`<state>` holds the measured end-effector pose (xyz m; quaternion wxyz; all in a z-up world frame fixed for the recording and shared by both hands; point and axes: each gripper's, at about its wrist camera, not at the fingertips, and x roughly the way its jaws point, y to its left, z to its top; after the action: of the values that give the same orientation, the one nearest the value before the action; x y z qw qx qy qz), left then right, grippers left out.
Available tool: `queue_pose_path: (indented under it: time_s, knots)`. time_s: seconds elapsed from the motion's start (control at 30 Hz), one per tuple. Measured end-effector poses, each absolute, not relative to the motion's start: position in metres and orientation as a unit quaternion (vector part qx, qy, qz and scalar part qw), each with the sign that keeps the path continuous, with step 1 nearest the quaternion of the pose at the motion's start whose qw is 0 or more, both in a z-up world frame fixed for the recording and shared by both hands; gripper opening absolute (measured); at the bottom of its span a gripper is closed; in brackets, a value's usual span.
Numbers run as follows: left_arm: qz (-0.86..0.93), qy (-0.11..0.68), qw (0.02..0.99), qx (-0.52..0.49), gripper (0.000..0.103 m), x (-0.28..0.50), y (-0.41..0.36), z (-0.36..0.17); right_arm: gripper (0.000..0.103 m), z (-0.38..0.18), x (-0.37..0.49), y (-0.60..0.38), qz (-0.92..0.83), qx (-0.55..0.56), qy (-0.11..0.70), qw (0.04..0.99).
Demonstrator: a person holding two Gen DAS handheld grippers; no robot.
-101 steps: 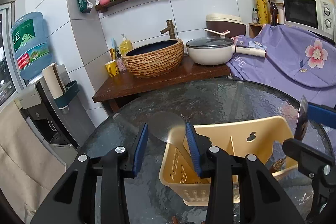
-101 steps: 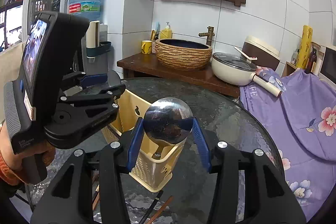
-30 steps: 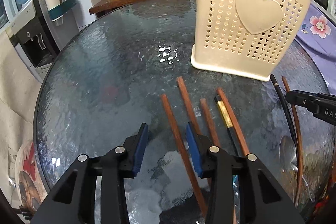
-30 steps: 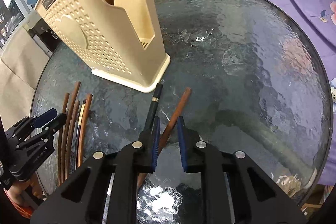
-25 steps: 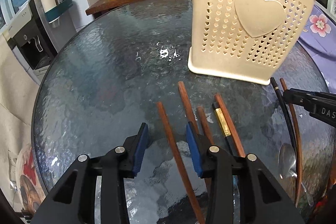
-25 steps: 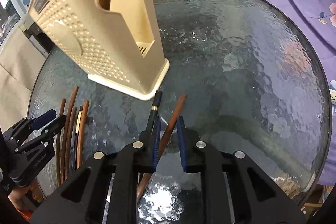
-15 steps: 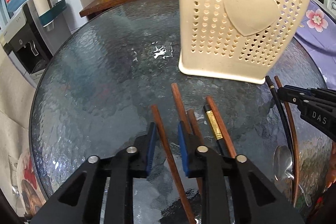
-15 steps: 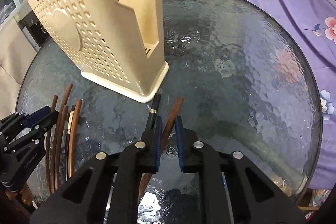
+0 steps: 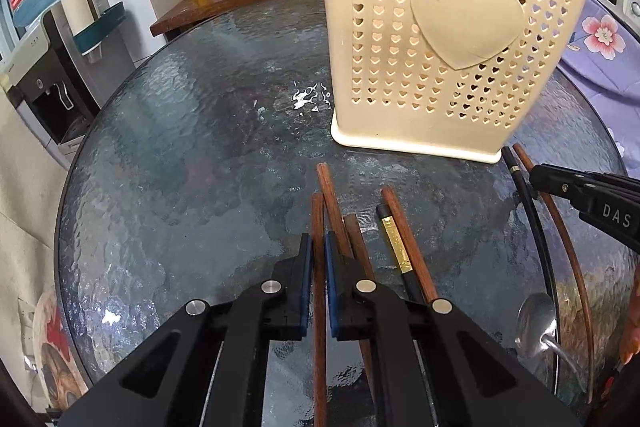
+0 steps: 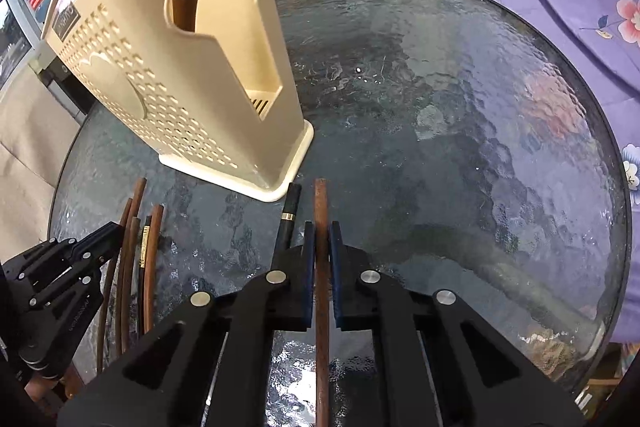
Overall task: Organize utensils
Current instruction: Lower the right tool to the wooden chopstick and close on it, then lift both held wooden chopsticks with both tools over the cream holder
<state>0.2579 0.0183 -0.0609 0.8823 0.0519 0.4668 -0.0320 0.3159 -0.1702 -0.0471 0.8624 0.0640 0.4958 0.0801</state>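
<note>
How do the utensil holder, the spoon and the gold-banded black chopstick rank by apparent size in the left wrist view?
1. utensil holder
2. gold-banded black chopstick, partly hidden
3. spoon, partly cut off, so items 2 and 3 are unsure

left gripper [image 9: 316,247]: angled steeply down, jaws just closed, a brown chopstick [image 9: 318,223] clamped | right gripper [image 10: 319,235]: angled steeply down, jaws just closed, a reddish-brown chopstick [image 10: 320,199] clamped

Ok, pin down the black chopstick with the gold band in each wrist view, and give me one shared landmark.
Left wrist: black chopstick with the gold band lies far right, below the holder's right corner.
Right wrist: it lies centre, just left of the right hand-held gripper.
Shared landmark: cream utensil holder.
</note>
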Motion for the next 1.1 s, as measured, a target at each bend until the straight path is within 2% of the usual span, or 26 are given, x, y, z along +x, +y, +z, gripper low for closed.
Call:
queue_pose_path:
  time_s: [0.37,0.73,1.1]
  knots:
    - [-0.051,0.425,0.904,0.001,0.007,0.247,0.037,-0.033,0.008,-0.015,0.294,-0.191,0.139,0.102,0.431,0.886]
    - [-0.078,0.346,0.935,-0.032,0.007,0.217,0.049,0.03,0.008,0.07,0.249,-0.21,0.197,0.1,0.324,0.92]
    - [-0.108,0.302,0.946,-0.046,0.007,0.18,0.054,0.07,0.008,0.118,0.193,-0.21,0.255,0.093,0.28,0.921]
